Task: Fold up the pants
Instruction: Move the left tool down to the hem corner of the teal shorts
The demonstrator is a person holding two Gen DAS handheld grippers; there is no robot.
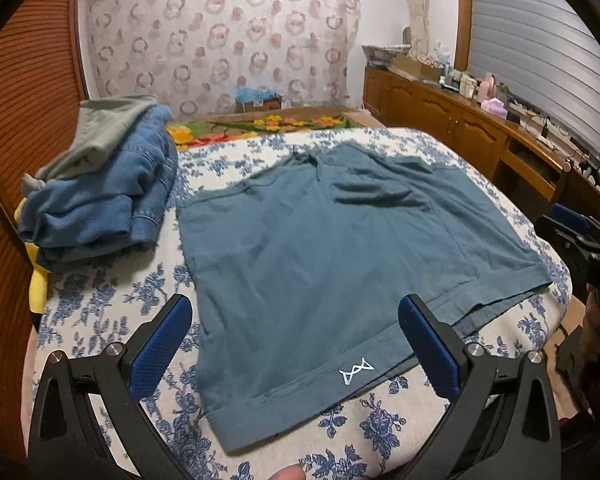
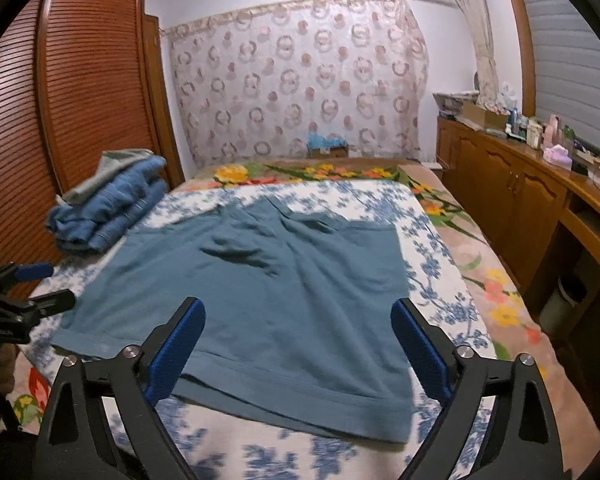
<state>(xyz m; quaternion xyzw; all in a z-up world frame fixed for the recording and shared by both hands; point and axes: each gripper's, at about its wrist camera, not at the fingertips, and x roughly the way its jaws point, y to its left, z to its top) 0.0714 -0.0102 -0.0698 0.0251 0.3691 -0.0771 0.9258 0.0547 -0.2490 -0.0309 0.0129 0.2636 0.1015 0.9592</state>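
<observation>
Now the teal-blue knit pants (image 1: 340, 264) lie spread flat on the white bedsheet with blue flower print (image 1: 100, 312), just ahead of both grippers. Over the near hem, the left gripper (image 1: 296, 320) has its blue-padded jaws wide apart, holding nothing; a small white logo (image 1: 356, 370) sits on the hem between its fingers. Beside it the right gripper (image 2: 298, 324) hangs over the other hem corner, jaws also wide and empty (the cloth under it looks blurred). Further ahead and to the left of both rests a pile of folded blue denim and grey clothes (image 1: 100, 188).
</observation>
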